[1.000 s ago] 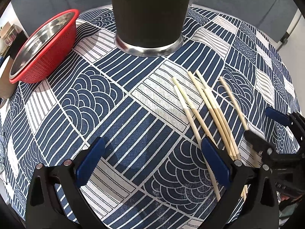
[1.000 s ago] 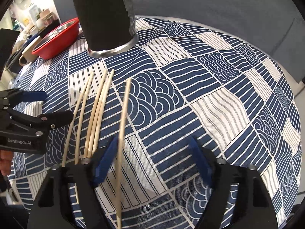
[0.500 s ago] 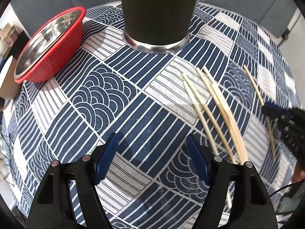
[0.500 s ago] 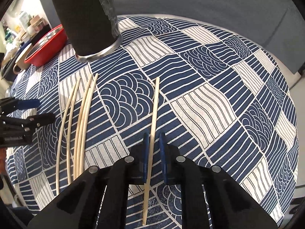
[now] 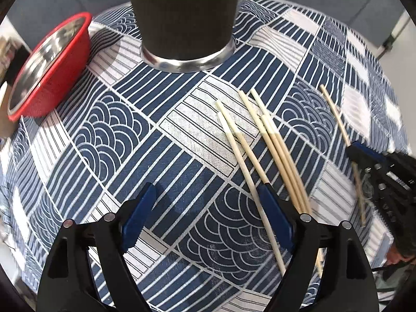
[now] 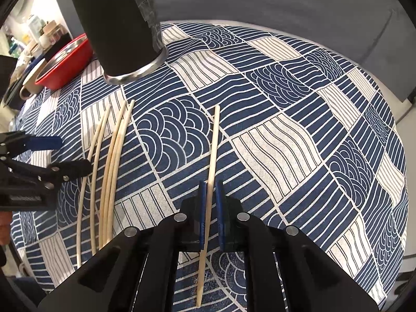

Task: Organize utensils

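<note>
Your right gripper (image 6: 210, 202) is squeezed tight on one chopstick (image 6: 212, 150). The blue pads press it from both sides, close to its thin end, so most of the stick pokes out in front, toward the tall black cup (image 6: 118, 26). Holding it near one end looks like a good way to tip the stick up and drop it into that cup, which is probably where the sticks belong

Your left gripper (image 5: 208, 218) is wide and its jaws are opening. One stick from the loose pile of chopsticks (image 5: 262, 145) runs under its right pad, but the pads do not press on anything. It points down at the cloth (image 5: 111, 135), so it looks ready to pick the next stick

The other sticks lie flat on the cloth, side by side, between your two grippers and in front of the cup. The red bowl (image 5: 44, 67) sits off to the left, well away from the sticks, so it should not get in your way
</note>
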`<state>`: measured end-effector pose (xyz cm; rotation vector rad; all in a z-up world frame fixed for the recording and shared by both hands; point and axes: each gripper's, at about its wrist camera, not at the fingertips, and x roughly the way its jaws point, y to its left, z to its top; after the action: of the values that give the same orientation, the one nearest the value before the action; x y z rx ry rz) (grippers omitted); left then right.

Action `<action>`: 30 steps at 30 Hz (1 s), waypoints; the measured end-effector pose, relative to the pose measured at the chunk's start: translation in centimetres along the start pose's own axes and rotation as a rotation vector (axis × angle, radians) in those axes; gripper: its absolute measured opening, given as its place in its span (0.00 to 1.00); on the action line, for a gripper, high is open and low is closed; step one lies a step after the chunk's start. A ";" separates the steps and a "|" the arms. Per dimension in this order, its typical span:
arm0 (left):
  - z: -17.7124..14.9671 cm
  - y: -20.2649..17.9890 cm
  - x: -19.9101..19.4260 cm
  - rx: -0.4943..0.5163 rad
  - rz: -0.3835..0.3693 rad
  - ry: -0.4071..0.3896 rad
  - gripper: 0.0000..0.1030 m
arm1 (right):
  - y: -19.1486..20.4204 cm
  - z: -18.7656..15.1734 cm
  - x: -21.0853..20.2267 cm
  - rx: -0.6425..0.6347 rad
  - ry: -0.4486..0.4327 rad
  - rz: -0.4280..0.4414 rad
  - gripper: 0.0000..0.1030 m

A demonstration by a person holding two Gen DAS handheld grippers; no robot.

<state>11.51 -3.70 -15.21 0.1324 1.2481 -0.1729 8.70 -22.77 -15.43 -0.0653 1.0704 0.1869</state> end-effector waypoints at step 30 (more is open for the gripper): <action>1.3 9.3 -6.9 -0.119 -0.065 -0.085 0.04 | -6.9 4.1 -5.7 0.235 -0.141 0.047 0.04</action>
<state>12.46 5.58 -8.19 -0.0185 1.1755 -0.1582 10.85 -29.65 -8.74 0.1819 0.9475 0.1054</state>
